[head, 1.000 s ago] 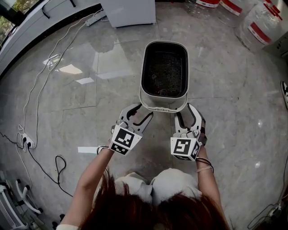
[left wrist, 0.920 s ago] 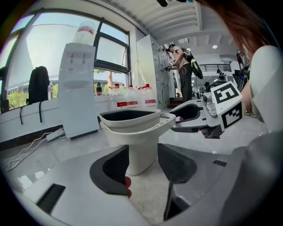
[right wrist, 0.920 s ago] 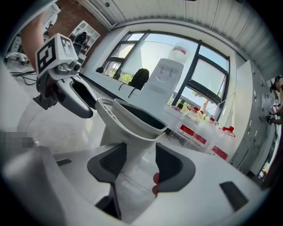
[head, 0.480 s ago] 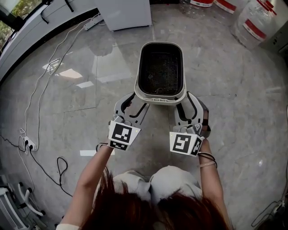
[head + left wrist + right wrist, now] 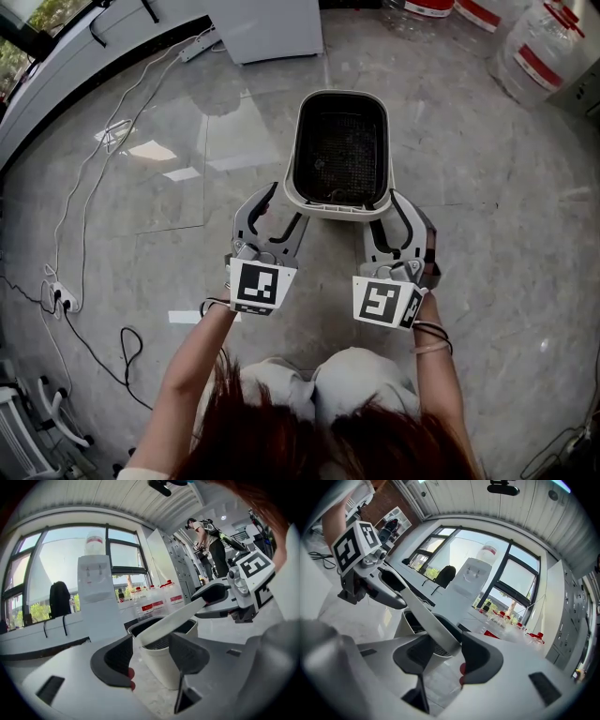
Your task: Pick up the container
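A white container (image 5: 339, 155) with a black mesh inside stands on the marble floor in the head view. Its flat front lip (image 5: 339, 210) runs across between my two grippers. My left gripper (image 5: 286, 202) sits at the lip's left end with its jaws opening. In the left gripper view the lip's end (image 5: 143, 639) lies loose in the gap, with neither pad pressing on it. My right gripper (image 5: 392, 211) is at the right end. In the right gripper view the lip (image 5: 436, 630) fills the space between its pads.
A white cabinet (image 5: 267, 28) stands behind the container. Large water bottles (image 5: 539, 52) are at the far right. Cables (image 5: 84, 187) and a power strip (image 5: 56, 295) lie on the floor at the left. A person (image 5: 211, 541) stands far off in the left gripper view.
My left gripper has swung a little left and away from the container's lip, and its jaws stand wider. The right gripper and the container have hardly moved.
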The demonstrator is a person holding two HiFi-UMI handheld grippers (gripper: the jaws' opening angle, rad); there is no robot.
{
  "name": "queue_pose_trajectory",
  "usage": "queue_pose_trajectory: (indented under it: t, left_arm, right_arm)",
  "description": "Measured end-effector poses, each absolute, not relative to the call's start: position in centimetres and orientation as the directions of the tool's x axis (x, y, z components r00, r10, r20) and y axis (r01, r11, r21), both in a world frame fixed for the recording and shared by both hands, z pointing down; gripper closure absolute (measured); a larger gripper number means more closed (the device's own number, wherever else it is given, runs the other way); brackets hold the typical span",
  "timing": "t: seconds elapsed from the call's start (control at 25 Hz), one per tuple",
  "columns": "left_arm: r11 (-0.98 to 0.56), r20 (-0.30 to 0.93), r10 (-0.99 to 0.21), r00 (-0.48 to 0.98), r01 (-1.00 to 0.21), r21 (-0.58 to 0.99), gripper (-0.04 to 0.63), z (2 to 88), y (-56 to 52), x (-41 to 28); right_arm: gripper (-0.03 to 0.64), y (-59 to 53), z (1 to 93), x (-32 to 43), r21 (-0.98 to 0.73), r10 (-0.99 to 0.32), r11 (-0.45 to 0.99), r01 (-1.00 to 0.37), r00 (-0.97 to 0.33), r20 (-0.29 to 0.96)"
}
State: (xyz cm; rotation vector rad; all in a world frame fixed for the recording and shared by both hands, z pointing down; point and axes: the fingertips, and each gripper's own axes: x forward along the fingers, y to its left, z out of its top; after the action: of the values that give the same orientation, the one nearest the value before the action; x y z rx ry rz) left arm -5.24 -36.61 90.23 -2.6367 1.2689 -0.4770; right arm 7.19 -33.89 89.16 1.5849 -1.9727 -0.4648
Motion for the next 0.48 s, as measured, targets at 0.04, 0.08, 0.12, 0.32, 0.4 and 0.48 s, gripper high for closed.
queue_pose_trajectory:
  t: [0.04, 0.08, 0.12, 0.32, 0.4, 0.48]
  left_arm:
    - [-0.610, 0.183, -0.790, 0.585, -0.719, -0.334, 0.365, 89.6, -36.7, -5.1]
    - [-0.599, 0.165, -0.794, 0.585, -0.709, -0.371, 0.365, 89.1, -36.7, -5.0]
    - [-0.592, 0.155, -0.797, 0.584, -0.703, -0.394, 0.366, 89.0, -36.7, -4.8]
    - [-0.562, 0.090, -0.799, 0.594, -0.686, -0.462, 0.371, 87.1, -37.9, -3.4]
    - [-0.542, 0.066, -0.803, 0.592, -0.680, -0.494, 0.408, 86.1, -38.6, -2.8]
    - [-0.525, 0.046, -0.810, 0.584, -0.689, -0.500, 0.426, 85.3, -39.3, -2.5]
  right_arm:
    - [0.426, -33.9, 89.1, 7.1, 0.583, -0.969, 0.235, -0.778, -0.141, 0.203]
    - [0.429, -34.0, 88.9, 7.1, 0.578, -0.971, 0.226, -0.784, -0.136, 0.195]
    - [0.433, -34.1, 88.7, 7.1, 0.572, -0.974, 0.217, -0.791, -0.132, 0.186]
    - [0.459, -35.1, 87.1, 7.5, 0.565, -0.982, 0.186, -0.804, -0.126, 0.144]
    - [0.474, -35.6, 86.3, 7.9, 0.560, -0.985, 0.171, -0.811, -0.120, 0.126]
    - [0.486, -36.2, 85.6, 8.2, 0.551, -0.988, 0.155, -0.820, -0.111, 0.112]
